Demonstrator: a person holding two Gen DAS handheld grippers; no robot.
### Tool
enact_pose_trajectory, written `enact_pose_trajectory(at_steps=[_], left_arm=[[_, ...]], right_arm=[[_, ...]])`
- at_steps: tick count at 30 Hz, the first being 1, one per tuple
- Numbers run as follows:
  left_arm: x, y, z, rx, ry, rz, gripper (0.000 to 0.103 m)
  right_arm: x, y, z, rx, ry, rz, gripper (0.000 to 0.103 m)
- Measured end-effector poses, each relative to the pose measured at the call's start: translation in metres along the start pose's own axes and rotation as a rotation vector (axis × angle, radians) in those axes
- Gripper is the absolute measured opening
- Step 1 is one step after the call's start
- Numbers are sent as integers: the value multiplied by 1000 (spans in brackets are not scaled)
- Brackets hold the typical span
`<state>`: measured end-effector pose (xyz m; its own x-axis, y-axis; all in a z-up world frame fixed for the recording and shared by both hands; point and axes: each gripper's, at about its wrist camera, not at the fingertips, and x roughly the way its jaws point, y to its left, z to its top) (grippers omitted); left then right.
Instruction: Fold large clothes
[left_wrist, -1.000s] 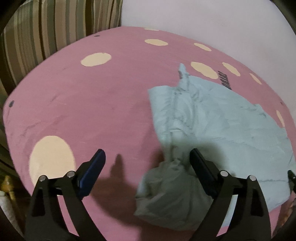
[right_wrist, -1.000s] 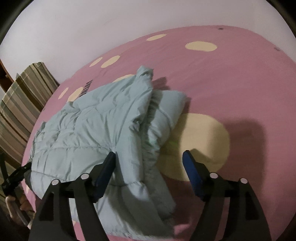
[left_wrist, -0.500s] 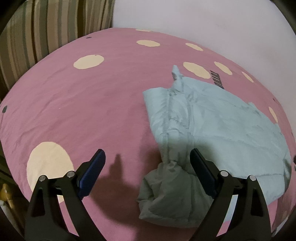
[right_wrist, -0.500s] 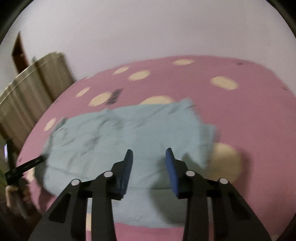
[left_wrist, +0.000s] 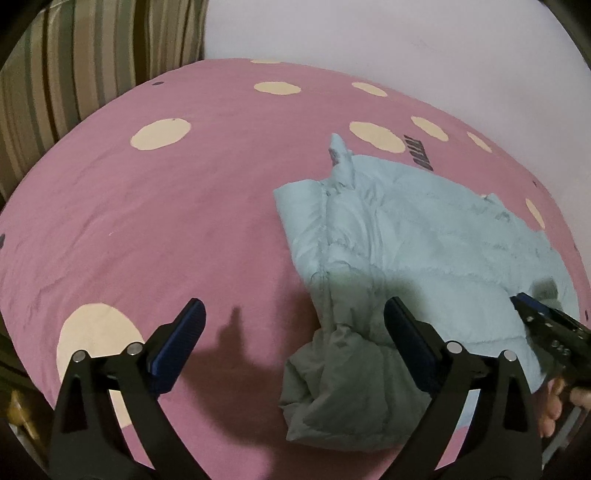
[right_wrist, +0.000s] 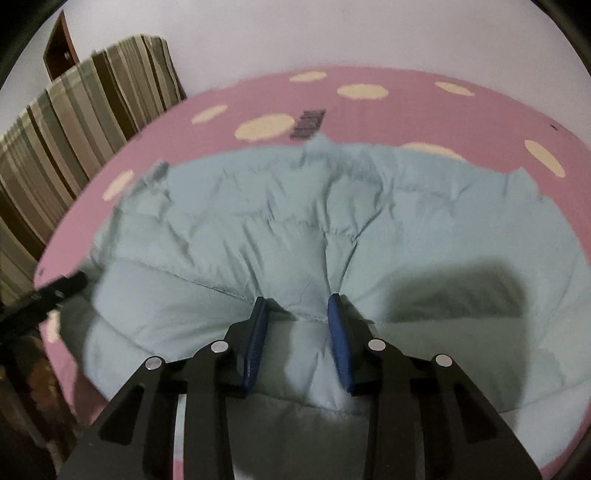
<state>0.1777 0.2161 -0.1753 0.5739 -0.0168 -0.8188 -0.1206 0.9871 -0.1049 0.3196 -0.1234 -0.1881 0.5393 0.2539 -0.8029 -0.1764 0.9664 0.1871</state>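
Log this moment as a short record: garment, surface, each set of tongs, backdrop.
garment: pale blue puffy jacket, spread out with one end bunched up
surface: pink bedsheet with cream dots
left tongs: wide open, hovering over the sheet and the bunched end, gripping nothing
right tongs: closed on a pinched fold of the jacket
backdrop: striped curtain and a plain white wall
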Motion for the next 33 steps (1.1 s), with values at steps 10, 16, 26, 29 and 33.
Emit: enact_pose_trajectory(at_steps=[10, 16, 26, 29, 33], left_arm=[[28, 2, 20, -40, 87, -94, 97], [42, 0, 28, -83, 130, -175, 97], [56, -18, 27, -110, 174, -275, 28], [36, -27, 31, -96, 121, -250, 18], [3, -42, 41, -77, 57, -244, 15]], right_arm=[[5, 2, -4, -4, 4, -18, 34], [4, 3, -7, -18, -10, -24, 35], [4, 4, -7, -31, -11, -30, 35], [6, 5, -6, -36, -8, -36, 35], [9, 7, -6, -44, 2, -47, 35]])
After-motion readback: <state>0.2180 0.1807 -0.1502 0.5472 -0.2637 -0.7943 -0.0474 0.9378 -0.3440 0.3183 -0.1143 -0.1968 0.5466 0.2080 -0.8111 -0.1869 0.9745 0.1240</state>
